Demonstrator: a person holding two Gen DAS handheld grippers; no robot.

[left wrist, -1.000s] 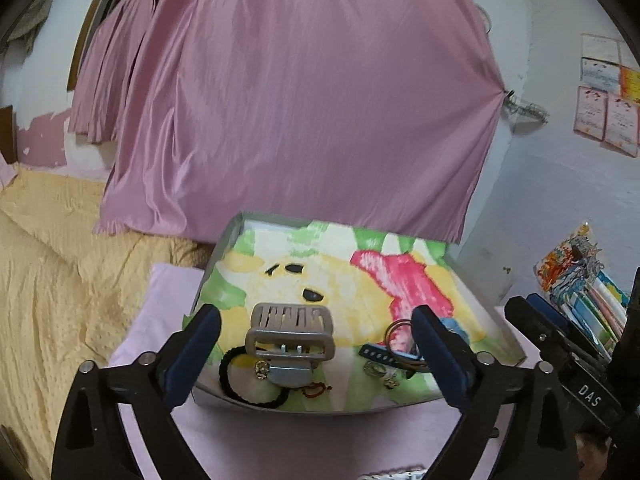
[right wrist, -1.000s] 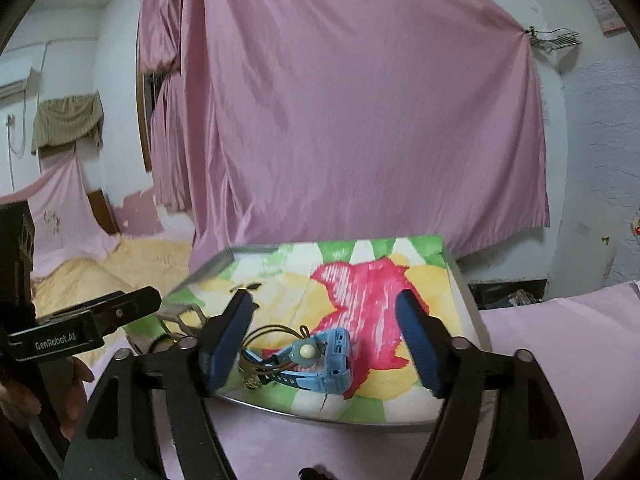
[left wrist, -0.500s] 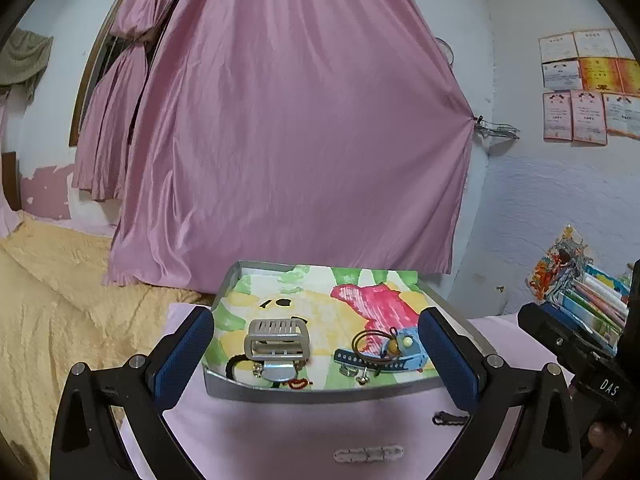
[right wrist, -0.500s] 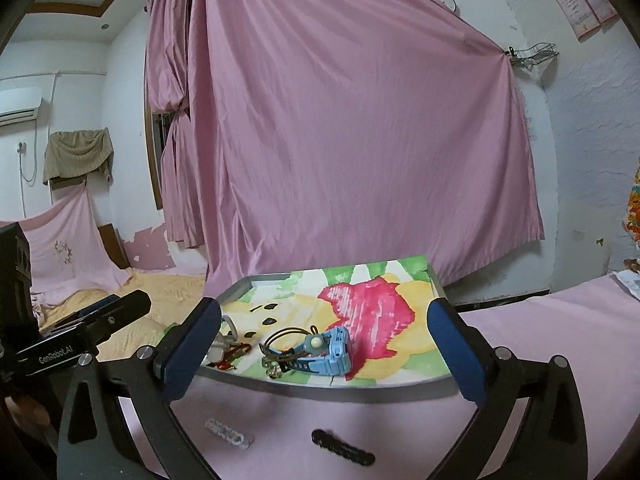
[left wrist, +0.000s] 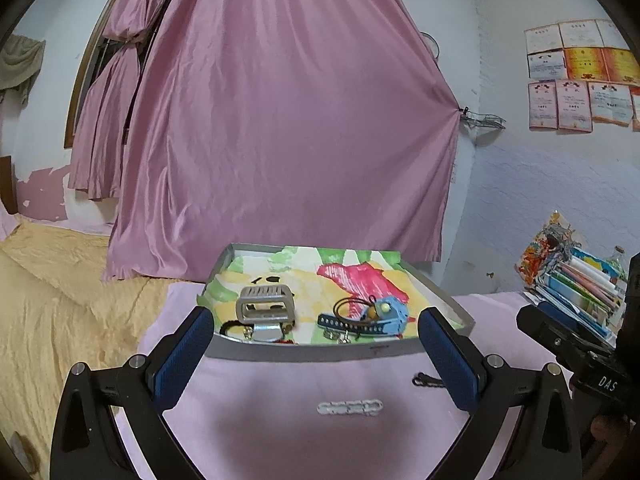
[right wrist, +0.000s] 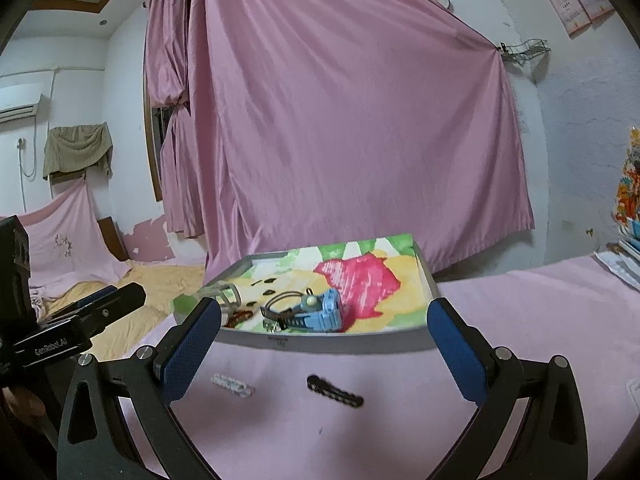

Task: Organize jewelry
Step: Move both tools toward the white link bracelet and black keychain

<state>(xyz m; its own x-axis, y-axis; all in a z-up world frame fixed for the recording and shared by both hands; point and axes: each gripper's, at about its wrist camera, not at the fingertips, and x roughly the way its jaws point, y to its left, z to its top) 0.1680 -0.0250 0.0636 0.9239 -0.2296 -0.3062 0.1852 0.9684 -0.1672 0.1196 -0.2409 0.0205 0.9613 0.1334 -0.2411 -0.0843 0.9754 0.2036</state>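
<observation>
A grey tray [left wrist: 304, 350] [right wrist: 344, 340] lined with a bright cartoon print stands on the pink cloth. Inside it lie a silver hair claw [left wrist: 265, 307], a black band [left wrist: 228, 326] and a blue watch [left wrist: 372, 318] [right wrist: 320, 312] tangled with a dark cord. On the cloth in front of the tray lie a white beaded clip [left wrist: 350, 407] [right wrist: 233, 385] and a black clip [left wrist: 428, 381] [right wrist: 335, 391]. My left gripper [left wrist: 316, 358] stands open above the cloth, short of the tray. My right gripper [right wrist: 324, 344] is open too, with nothing between its fingers.
A pink curtain [left wrist: 280, 120] hangs right behind the tray. A yellow bedspread [left wrist: 60, 300] drops away on the left. Stacked books and papers [left wrist: 576, 280] sit at the right, with the right gripper's body [left wrist: 580, 356] in front of them.
Both grippers have pulled back from the tray, so the pink cloth and the two clips have come into view. The right gripper's jaws have spread wider, away from the blue watch.
</observation>
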